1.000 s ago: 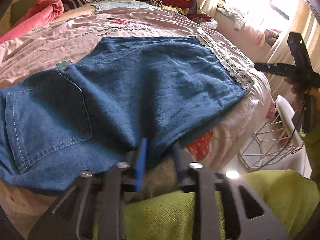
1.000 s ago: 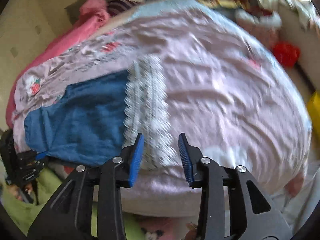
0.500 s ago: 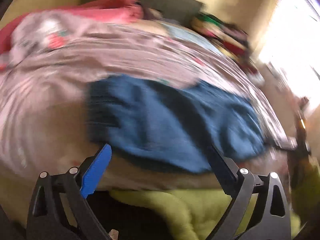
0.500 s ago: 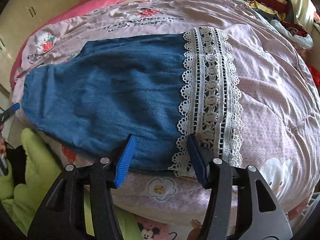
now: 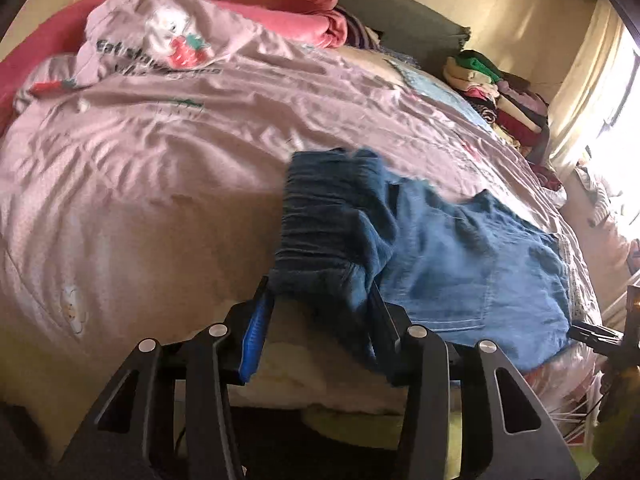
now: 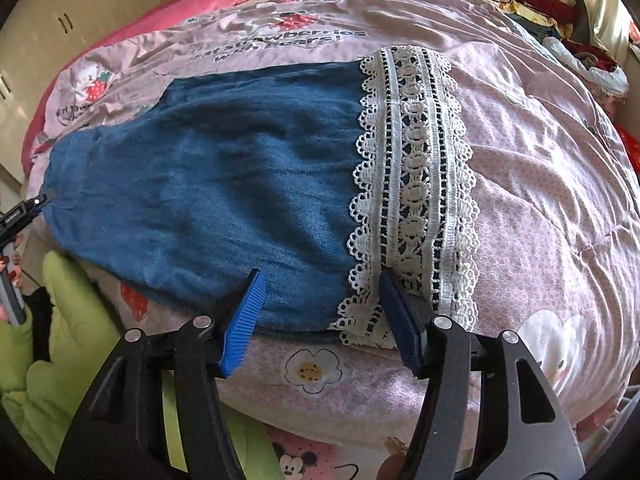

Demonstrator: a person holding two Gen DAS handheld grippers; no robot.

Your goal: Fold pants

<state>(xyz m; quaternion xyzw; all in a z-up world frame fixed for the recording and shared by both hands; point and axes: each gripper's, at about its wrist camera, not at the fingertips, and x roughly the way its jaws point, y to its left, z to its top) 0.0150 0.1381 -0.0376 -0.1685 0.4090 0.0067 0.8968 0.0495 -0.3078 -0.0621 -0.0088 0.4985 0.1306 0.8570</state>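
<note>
A pink quilt [image 6: 540,152] covers the bed; folded clothes [image 5: 500,100] are stacked by the window. Both grippers, left [image 5: 316,320] and right [image 6: 320,308], now straddle the pants [image 6: 224,184] edge with fingers spread, gripping nothing.

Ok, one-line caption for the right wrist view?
Open right tool poised at the lace hem of blue pants spread flat on a pink quilt.
</note>
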